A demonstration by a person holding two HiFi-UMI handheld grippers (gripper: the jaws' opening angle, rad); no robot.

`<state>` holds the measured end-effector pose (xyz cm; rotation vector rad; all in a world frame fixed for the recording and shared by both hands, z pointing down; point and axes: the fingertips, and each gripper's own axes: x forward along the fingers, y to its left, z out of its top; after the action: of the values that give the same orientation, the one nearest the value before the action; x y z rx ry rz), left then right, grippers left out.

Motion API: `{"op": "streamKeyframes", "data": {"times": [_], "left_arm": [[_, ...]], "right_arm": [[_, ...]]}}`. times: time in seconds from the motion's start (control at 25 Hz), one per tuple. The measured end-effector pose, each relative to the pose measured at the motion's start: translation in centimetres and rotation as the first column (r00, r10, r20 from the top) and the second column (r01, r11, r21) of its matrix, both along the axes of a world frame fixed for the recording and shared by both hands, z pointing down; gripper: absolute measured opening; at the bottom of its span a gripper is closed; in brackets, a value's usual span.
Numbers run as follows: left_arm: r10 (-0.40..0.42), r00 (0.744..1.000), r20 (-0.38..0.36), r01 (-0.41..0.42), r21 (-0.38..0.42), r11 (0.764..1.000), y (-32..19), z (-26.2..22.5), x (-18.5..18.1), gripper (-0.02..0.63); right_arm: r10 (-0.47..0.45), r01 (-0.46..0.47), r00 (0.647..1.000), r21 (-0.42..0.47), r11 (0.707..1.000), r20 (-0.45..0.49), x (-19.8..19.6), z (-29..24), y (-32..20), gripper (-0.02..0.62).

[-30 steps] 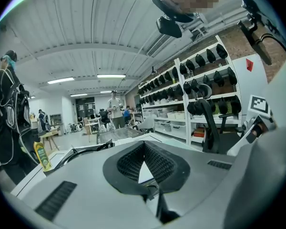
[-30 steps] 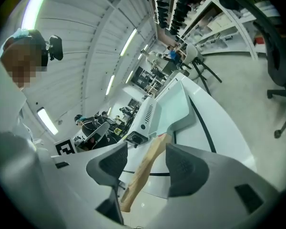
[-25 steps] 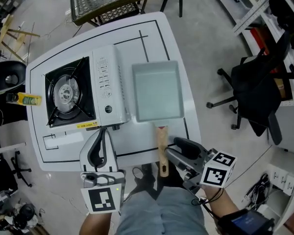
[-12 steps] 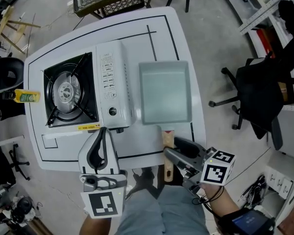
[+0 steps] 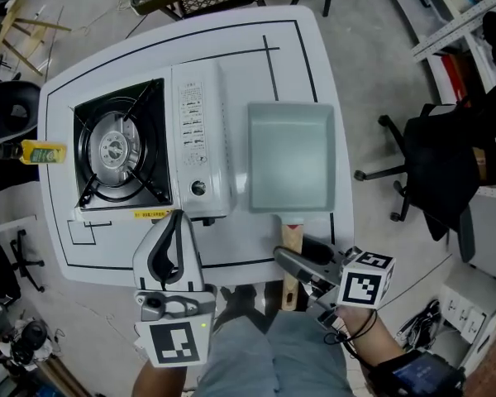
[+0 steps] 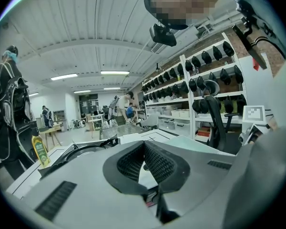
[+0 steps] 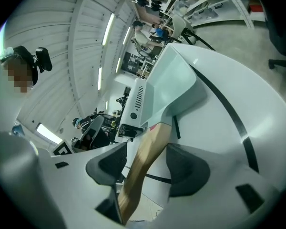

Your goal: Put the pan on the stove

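Between the two jaws of the right gripper [image 7: 145,159] sits the wooden handle [image 7: 150,144] of the pan [image 5: 289,155]. The jaws are apart, one on each side of the handle. A gap shows on the right side, so I think they are not squeezing it yet. The handle runs straight out from this gripper, from near to far, and joins the pan at its near edge. So the pan lies right ahead of the right gripper, and its long way goes near to far too. The right gripper is much the nearer one to the pan.

The left gripper [image 5: 175,222] hangs over the near edge of the table [image 5: 256,40], to the left of the handle and apart from it. Its jaws are pressed together with nothing in them.

The pan rests flat on the table, just beside the right side of the stove [image 5: 200,139]. The pan is empty. The round burner [image 5: 114,149] is on the left part of the stove, and nothing sits on it. The part with the knob lies between the burner and the pan.

My guess is that the next move is to squeeze the handle, lift, and carry the pan left to the burner. The pan sticks far out from the grip, so it may tip down.

A yellow bottle [image 5: 43,151] is by the table's left edge.
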<state>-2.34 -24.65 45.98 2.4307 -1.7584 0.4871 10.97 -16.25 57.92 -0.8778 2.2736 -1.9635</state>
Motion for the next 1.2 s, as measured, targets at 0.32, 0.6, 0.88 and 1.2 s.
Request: {"op": "streamKeyframes", "data": {"times": [0.32,0.6,0.88,1.2], "left_arm": [[-0.035,0.999,0.0,0.035,-0.011,0.999,-0.1,0.5,-1.2,0.017],[-0.049,0.999,-0.004,0.049,-0.024,0.999,-0.2,0.8,-1.8,0.017],[-0.05,0.999,-0.004,0.05,-0.033,0.998,0.1,0.9,-2.1,0.017],[-0.06,0.998,0.004,0.06,-0.028,0.998,0.7,0.3,-2.7,0.017]], "right_arm": [[-0.02,0.022,0.999,-0.072,0.997,0.028,-0.9,0.5,-0.4,0.232],[-0.013,0.015,1.0,-0.122,0.992,0.014,-1.3,1.2,-0.6,0.23],[-0.026,0.028,0.999,-0.128,0.991,0.019,-1.5,1.3,-0.6,0.219],[0.017,0.004,0.994,-0.183,0.983,0.112,-1.9,1.2,-0.4,0.173]]}}
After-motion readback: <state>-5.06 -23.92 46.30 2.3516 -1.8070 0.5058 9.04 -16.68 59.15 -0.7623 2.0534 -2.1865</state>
